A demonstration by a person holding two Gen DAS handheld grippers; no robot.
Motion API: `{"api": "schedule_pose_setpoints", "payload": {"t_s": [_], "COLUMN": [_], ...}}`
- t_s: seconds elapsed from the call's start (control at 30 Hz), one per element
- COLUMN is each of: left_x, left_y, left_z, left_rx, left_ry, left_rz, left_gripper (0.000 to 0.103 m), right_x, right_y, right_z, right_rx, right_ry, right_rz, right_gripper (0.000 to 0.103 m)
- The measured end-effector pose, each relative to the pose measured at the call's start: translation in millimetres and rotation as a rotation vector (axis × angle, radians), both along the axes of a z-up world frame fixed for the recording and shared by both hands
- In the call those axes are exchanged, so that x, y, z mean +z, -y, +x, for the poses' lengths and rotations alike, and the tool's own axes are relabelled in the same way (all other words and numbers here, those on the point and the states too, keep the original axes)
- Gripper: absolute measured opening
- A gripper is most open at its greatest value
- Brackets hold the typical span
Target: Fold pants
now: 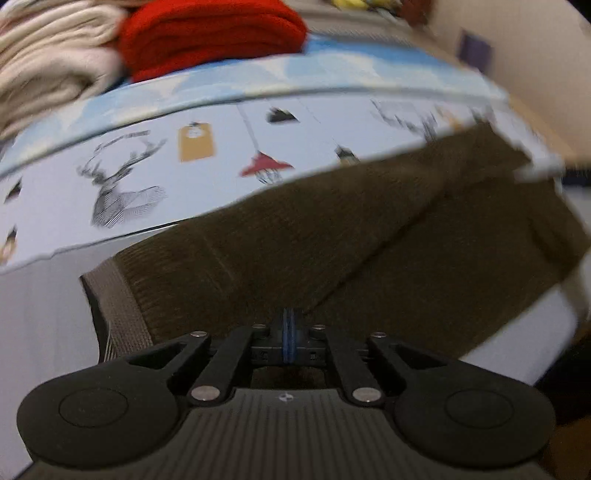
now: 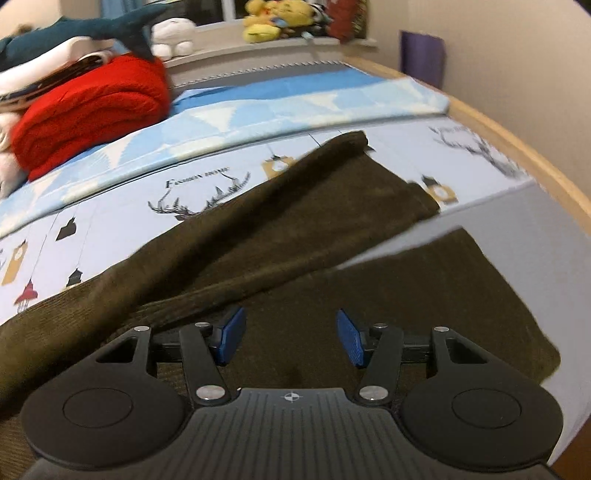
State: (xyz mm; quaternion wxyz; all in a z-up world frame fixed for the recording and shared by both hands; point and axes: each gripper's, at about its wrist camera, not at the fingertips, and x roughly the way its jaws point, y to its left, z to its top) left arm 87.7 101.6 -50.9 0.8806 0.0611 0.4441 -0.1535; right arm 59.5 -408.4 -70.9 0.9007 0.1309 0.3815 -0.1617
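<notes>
Dark olive-brown corduroy pants point(image 1: 332, 236) lie spread on a printed bedsheet point(image 1: 207, 162). In the left wrist view the grey waistband point(image 1: 118, 306) is at the left. My left gripper point(image 1: 289, 332) is shut, its blue pads pressed together over the pants fabric near the waist; I cannot tell if cloth is pinched between them. In the right wrist view the pants point(image 2: 258, 236) run away with two legs splayed apart. My right gripper point(image 2: 290, 338) is open, blue pads wide apart just above the nearer leg.
A folded red blanket point(image 2: 92, 114) and cream bedding point(image 1: 48, 62) lie at the far left of the bed. Plush toys point(image 2: 273, 22) sit on the windowsill. A wooden bed rail point(image 2: 517, 155) and wall bound the right side. A blue patterned cover point(image 2: 295, 99) lies beyond the pants.
</notes>
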Motion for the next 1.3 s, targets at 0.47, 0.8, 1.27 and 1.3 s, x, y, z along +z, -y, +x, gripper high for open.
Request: {"api": "schedule_pose_setpoints", "payload": {"t_s": [0.47,0.8,1.27,1.3], "left_x": [-58,-44,-26,-29], "left_y": [-96,-105,-108,-107], "left_z": [58,79,94,97], "left_rx": [0.534,0.658,0.655,0.655], "left_ry": [-0.399,-0.264,-0.151,-0.166], "left_rz": [-0.367,-0.375,-0.378,-0.379], "left_gripper": [0.067,0.044,0.044,0.045], "right_x": [3,-3,-73,-81], "right_y": [3,17,58,61], "right_z": [-3,31,131,137], "right_rx": [-0.009,-0.016,-0.151,-0.159], "right_ry": [0.036,0.09,0.118,0.109], "right_rz": [0.044,0.19,0.486,0.502], "right_gripper": [0.047,0.048,0.048,0.048]}}
